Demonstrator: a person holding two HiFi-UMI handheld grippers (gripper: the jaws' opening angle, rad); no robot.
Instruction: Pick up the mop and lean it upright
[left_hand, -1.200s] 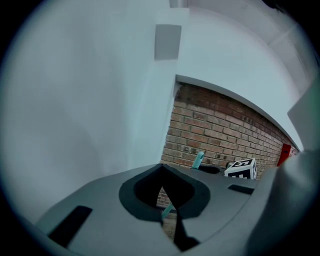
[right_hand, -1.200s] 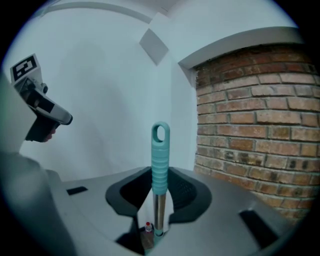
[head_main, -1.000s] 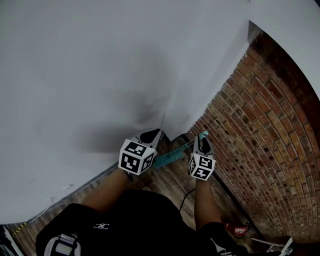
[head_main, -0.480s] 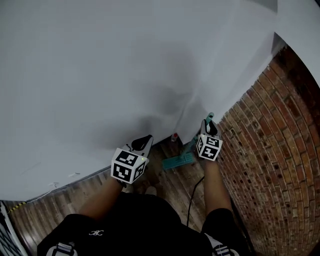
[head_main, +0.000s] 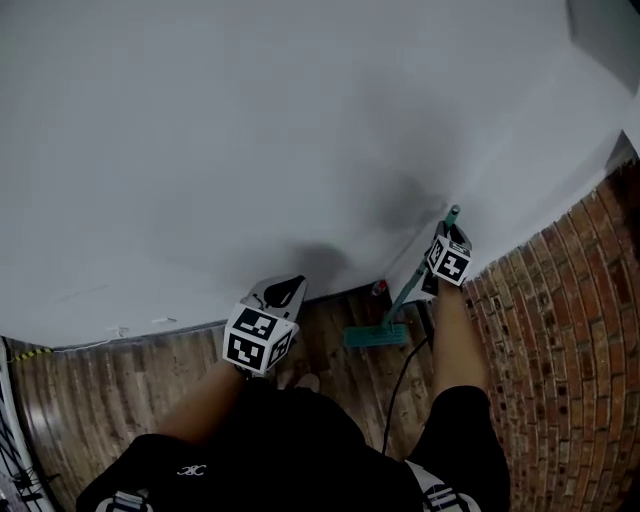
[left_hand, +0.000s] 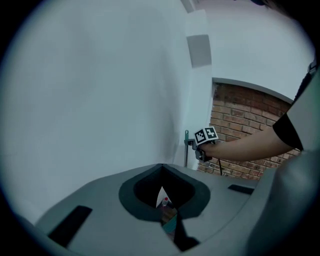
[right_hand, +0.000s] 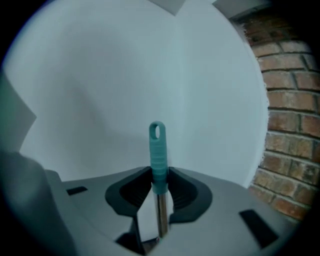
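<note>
1. You've got the pick-up done, by the look of it: the mop (head_main: 408, 292) stands steep beside the white wall (head_main: 250, 120), not lying down.
2. Its mop head (head_main: 375, 336) sits on the wooden floor (head_main: 330, 370), a little out from the foot of the white wall.
3. Your right claw (head_main: 451, 232) is clamped on the teal grip (right_hand: 158, 162), just under the hang loop (right_hand: 156, 131), pads on both sides.
4. Your left claw (head_main: 284, 293) has only a narrow gap and nothing in it. It hangs along the white wall, well apart from the mop.
5. Long axis is near vertical: loop end up and tipped toward the white wall, head end down and out from it.
6. Left to do, I'd say: rest the top against the white wall and let go. Can't tell if the loop end touches the wall yet.
</note>
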